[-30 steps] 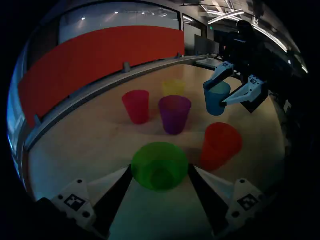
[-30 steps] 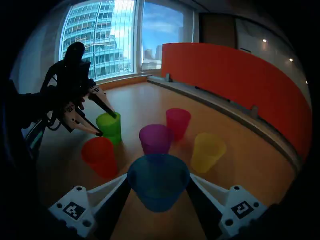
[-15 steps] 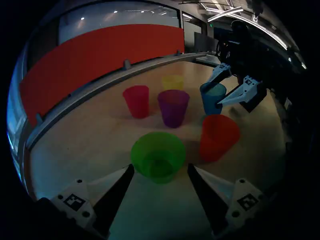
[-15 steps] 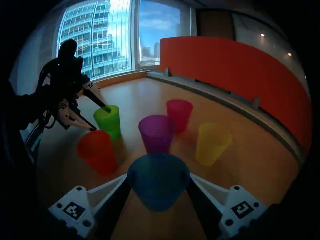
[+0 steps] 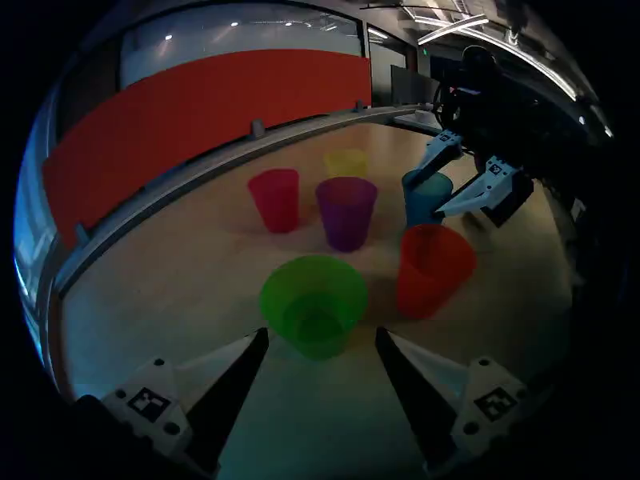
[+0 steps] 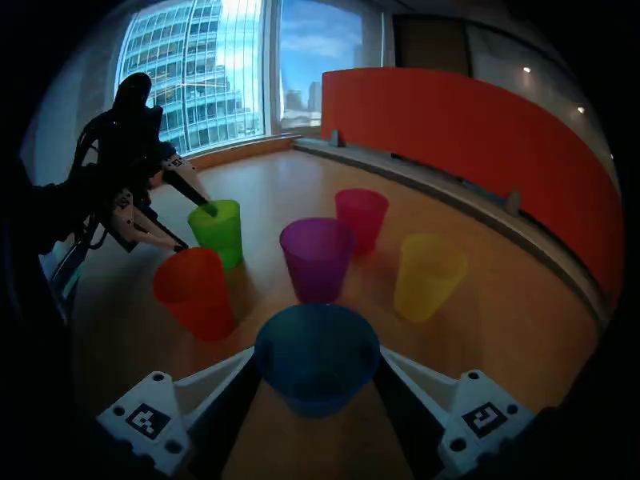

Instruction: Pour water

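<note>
Blue cup [image 6: 318,376] clamped in right gripper [image 6: 318,350] jaws, just before the purple cup [image 6: 316,256], green cup [image 5: 312,300] at left gripper [image 5: 318,330], its jaws' hold unclear

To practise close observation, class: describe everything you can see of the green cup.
The green cup is a translucent, plastic-looking tumbler, tapering from a wide rim to a narrower base. It stands upright and open-mouthed on the wooden table, just ahead of the left gripper, between its fingertips; contact cannot be judged. Any contents are unclear.
</note>
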{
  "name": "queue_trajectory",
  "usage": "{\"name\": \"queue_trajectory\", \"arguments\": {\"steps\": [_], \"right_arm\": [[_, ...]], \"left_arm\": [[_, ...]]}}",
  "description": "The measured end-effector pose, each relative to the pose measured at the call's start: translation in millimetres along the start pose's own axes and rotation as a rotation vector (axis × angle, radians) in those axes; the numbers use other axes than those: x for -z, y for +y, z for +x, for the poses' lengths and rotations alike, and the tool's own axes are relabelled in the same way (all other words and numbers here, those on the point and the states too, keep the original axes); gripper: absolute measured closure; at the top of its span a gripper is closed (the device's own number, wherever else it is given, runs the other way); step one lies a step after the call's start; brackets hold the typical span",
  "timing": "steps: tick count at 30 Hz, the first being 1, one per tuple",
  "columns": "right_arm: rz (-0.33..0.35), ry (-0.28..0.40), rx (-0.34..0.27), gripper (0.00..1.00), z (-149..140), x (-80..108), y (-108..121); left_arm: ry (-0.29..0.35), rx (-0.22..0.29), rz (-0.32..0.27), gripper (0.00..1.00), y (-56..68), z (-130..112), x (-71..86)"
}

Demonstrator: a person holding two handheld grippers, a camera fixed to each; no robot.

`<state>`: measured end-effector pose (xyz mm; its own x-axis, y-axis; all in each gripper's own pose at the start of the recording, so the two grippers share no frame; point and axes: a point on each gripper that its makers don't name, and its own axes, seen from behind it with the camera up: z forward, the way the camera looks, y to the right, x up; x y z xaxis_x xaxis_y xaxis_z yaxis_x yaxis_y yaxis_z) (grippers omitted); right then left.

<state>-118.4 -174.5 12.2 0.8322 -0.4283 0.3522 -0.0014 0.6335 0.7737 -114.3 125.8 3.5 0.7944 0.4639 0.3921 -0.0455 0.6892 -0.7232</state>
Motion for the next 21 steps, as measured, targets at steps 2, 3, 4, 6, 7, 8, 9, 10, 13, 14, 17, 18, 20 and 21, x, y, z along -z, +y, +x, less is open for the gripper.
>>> {"name": "queue_trajectory", "arguments": {"steps": [2,3,4,6,7,8,9,10,13,14,17,18,20,21], "right_arm": [[-0.004,-0.005,0.005,0.08,-2.2,1.1,0.2],[-0.006,-0.007,0.007,0.08,-3.2,1.5,0.3],[-0.009,-0.01,0.01,0.08,-4.3,1.7,0.5],[-0.016,-0.015,0.014,0.08,-6.4,2.3,1.0],[-0.019,-0.017,0.014,0.08,-6.9,2.6,1.2],[-0.022,-0.018,0.013,0.08,-7.5,3.0,1.4],[-0.024,-0.019,0.012,0.07,-7.9,3.3,1.5],[-0.024,-0.018,0.008,0.07,-8.3,3.8,1.3],[-0.027,-0.017,-0.003,0.03,-8.7,5.7,1.4],[-0.029,-0.016,-0.008,0.01,-8.5,6.6,1.7],[-0.034,-0.008,-0.018,0.0,-7.9,10.7,1.6],[-0.035,-0.007,-0.021,0.0,-8.2,12.2,1.5],[-0.041,-0.006,-0.027,0.0,-10.1,15.7,1.5],[-0.044,-0.005,-0.029,0.0,-11.0,17.4,1.5]], "left_arm": [[0.0,0.0,-0.005,0.0,2.3,0.0,0.1],[0.0,-0.001,-0.007,0.0,3.2,0.0,0.2],[0.0,-0.001,-0.006,0.0,3.6,0.1,0.1],[0.001,-0.002,-0.006,0.0,4.3,0.1,0.0],[0.001,-0.002,-0.006,0.0,4.5,0.0,0.0],[0.001,-0.002,-0.005,0.0,4.8,-0.2,0.0],[0.001,-0.001,-0.005,0.0,5.0,-0.3,0.1],[0.001,0.0,-0.006,0.0,5.1,-0.3,0.3],[0.002,0.002,-0.003,0.0,5.3,-0.7,1.5],[0.002,0.003,-0.001,0.0,5.1,-1.0,2.1],[0.005,0.006,0.007,0.0,4.3,-1.6,4.3],[0.006,0.007,0.01,0.0,4.0,-1.8,5.2],[0.009,0.011,0.015,0.0,3.5,-1.9,7.2],[0.011,0.013,0.017,0.0,3.4,-1.9,8.3]]}}
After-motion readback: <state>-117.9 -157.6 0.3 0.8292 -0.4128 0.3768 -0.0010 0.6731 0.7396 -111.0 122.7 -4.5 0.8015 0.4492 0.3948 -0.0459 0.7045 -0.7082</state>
